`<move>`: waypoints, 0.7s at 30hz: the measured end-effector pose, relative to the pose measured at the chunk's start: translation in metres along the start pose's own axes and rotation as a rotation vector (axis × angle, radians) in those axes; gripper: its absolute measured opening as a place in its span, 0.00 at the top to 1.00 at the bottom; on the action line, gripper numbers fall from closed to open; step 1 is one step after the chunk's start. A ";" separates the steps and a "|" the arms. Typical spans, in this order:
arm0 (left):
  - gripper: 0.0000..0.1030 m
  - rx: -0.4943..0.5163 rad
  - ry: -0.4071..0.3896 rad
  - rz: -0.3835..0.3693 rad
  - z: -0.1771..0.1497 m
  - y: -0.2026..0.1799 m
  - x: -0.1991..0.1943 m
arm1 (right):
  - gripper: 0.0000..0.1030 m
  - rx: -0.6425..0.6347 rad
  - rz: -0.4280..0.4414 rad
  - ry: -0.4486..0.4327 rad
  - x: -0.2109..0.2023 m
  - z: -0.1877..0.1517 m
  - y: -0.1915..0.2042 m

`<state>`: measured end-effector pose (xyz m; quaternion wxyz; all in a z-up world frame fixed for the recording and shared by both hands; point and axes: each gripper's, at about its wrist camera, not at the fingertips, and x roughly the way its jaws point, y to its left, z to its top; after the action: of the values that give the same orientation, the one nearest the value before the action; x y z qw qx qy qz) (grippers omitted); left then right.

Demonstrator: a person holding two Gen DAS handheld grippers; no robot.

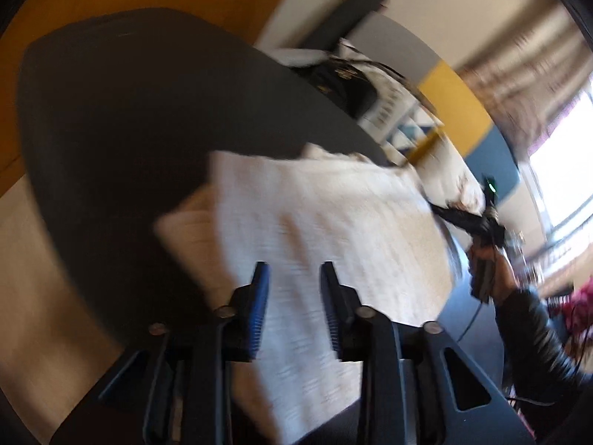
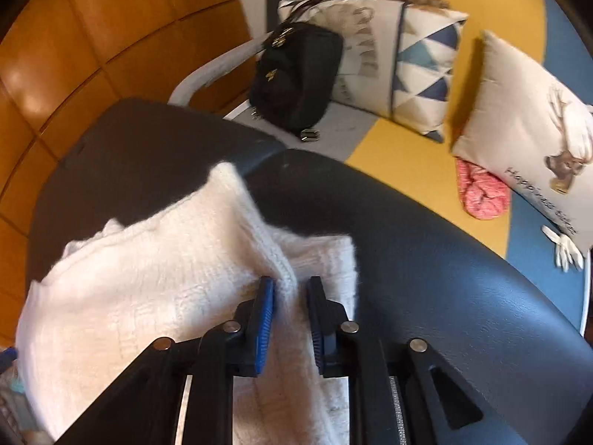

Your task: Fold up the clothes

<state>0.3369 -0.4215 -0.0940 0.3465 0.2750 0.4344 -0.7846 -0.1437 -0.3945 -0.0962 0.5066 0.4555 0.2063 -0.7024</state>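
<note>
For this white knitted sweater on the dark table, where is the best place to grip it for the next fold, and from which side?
Probably the thick ribbed edge of the white sweater, where it ridges up between the right gripper fingers. Come from above and the near side, as that gripper points: the raised fold gives the pads something to pinch, while the flat body lying on the dark table offers none.
</note>
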 end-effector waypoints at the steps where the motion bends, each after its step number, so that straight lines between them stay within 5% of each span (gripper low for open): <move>1: 0.64 -0.020 -0.003 0.019 0.001 0.011 -0.005 | 0.78 0.008 0.004 -0.012 -0.003 -0.001 0.001; 6: 0.63 -0.054 0.048 0.035 -0.020 0.037 -0.019 | 0.74 -0.035 -0.026 -0.155 -0.052 -0.021 0.026; 8: 0.53 -0.018 0.072 -0.008 -0.033 0.032 -0.018 | 0.74 -0.065 0.015 -0.173 -0.069 -0.032 0.042; 13: 0.52 0.095 0.124 -0.084 -0.063 0.012 -0.015 | 0.74 -0.147 0.153 -0.150 -0.090 -0.079 0.097; 21: 0.52 0.140 0.125 -0.149 -0.087 0.003 -0.011 | 0.74 -0.166 0.250 -0.104 -0.092 -0.127 0.152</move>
<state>0.3574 -0.3435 -0.1287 0.2393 0.3138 0.4186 -0.8179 0.0546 -0.3119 -0.0553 0.6361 0.3971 0.1788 -0.6370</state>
